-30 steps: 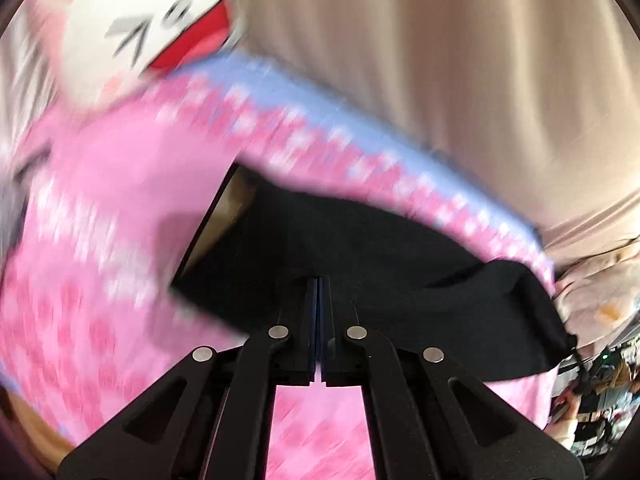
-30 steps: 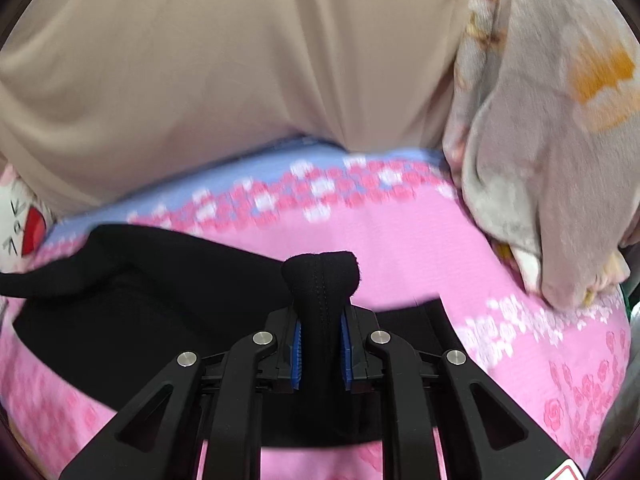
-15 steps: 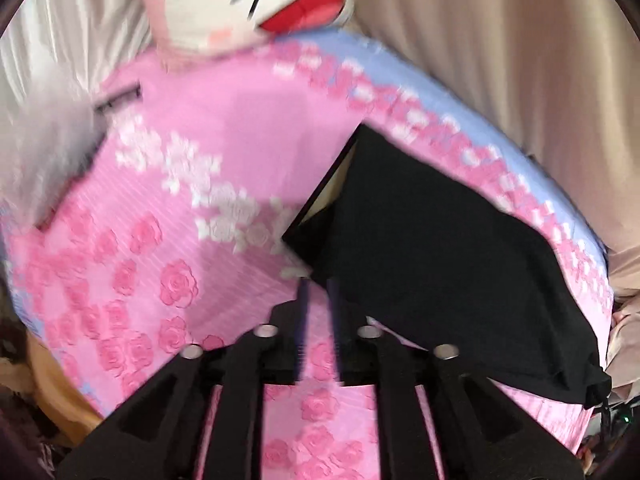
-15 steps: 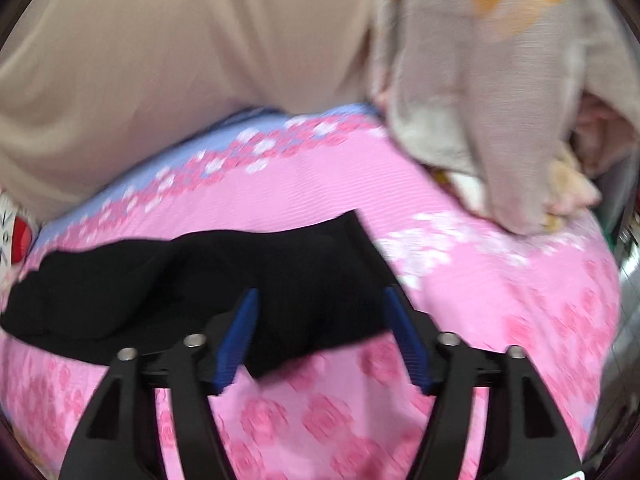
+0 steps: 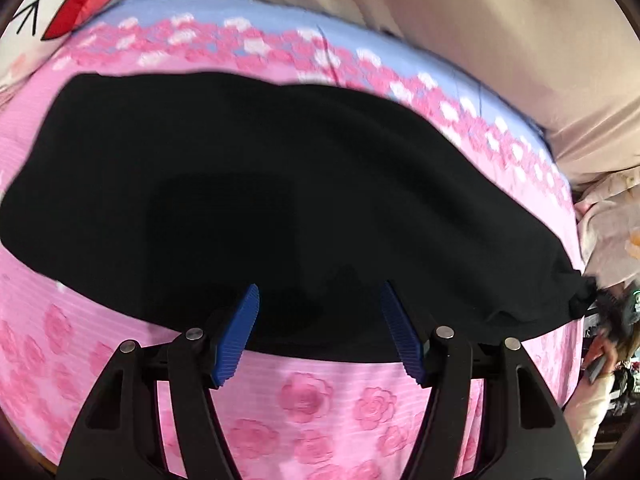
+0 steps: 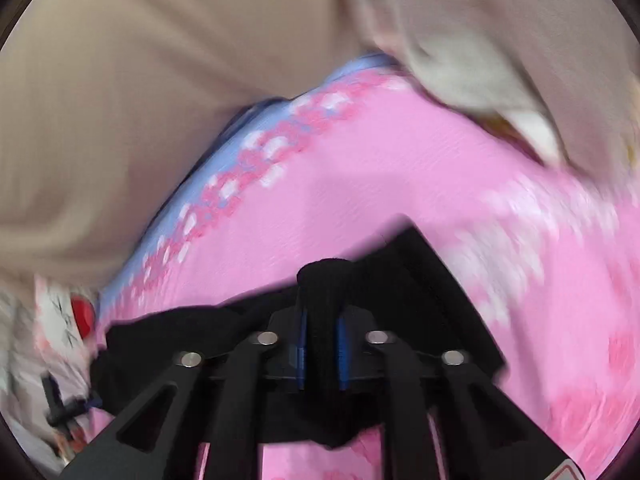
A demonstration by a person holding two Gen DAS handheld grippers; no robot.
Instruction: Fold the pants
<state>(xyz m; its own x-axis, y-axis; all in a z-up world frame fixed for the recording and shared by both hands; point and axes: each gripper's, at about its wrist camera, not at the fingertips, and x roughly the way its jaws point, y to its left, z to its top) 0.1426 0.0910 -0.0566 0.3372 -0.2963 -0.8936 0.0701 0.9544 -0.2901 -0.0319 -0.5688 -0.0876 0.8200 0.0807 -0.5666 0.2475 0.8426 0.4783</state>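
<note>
The black pants (image 5: 256,184) lie spread flat on a pink flowered bedsheet (image 5: 312,400). My left gripper (image 5: 318,300) is open, its blue pads over the pants' near edge and holding nothing. My right gripper (image 6: 322,320) is shut on a bunched fold of the black pants (image 6: 324,280), at the garment's right end. The rest of the pants trails left in the right wrist view (image 6: 168,332).
A beige curtain (image 5: 460,20) hangs behind the bed. A white cartoon pillow (image 5: 52,8) lies at the far left corner. A pale blanket (image 6: 480,72) is heaped at the right. The sheet has a blue band (image 5: 240,12) along its far edge.
My left gripper has opened wide and swung over the pants' near edge. My right gripper opened half a second ago and is now shut on the pants again.
</note>
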